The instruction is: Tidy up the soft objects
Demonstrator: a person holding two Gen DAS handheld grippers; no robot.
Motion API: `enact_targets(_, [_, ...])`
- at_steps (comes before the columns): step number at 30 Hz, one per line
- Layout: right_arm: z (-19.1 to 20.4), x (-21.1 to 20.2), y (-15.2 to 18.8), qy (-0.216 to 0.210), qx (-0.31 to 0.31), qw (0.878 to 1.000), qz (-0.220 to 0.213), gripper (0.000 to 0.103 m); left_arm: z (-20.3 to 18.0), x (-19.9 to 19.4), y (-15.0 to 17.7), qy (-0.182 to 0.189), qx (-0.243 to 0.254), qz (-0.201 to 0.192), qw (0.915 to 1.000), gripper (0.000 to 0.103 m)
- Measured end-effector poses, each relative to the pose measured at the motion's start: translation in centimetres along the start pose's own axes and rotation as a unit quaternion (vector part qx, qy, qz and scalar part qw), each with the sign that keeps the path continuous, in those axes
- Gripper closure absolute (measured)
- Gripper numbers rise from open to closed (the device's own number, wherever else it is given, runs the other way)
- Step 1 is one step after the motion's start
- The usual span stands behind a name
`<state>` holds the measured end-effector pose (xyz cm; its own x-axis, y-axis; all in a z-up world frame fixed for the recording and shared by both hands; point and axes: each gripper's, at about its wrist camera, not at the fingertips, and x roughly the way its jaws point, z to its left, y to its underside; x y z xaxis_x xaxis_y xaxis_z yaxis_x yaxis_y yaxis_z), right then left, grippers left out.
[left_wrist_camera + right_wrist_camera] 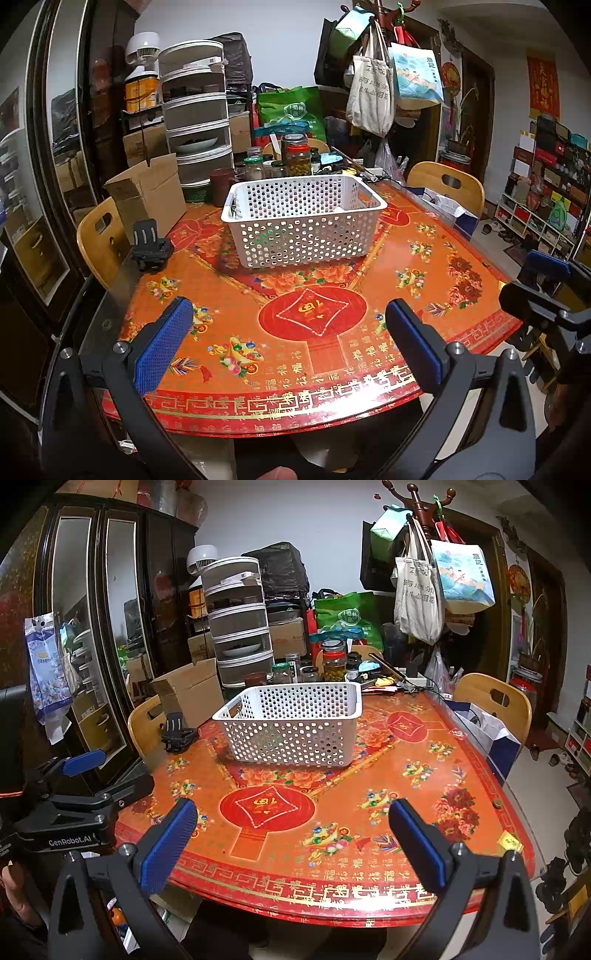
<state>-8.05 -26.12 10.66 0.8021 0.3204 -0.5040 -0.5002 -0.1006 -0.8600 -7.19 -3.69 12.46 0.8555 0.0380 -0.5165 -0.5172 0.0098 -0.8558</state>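
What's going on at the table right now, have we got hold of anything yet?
Nothing is held yet. The left tongs and right tongs both hang open over the near edge of the red patterned table, empty. Further back on it stands the white perforated basket; something pale shows inside from the left view, too unclear to name. No soft object lies loose on the bare part of the table, so there is no clear target in view.

White perforated basket (303,218) upright on table's (424,295) middle; contents unclear through holes.
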Motion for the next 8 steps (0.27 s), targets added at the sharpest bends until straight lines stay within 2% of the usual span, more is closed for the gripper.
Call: enact_targets(8, [0.52, 0.29, 0.49, -0.005, 0.003, 1.000, 0.002, 0.000, -0.07, -0.13, 0.85, -0.006, 0.006, -0.013, 0.9999, 0.000])
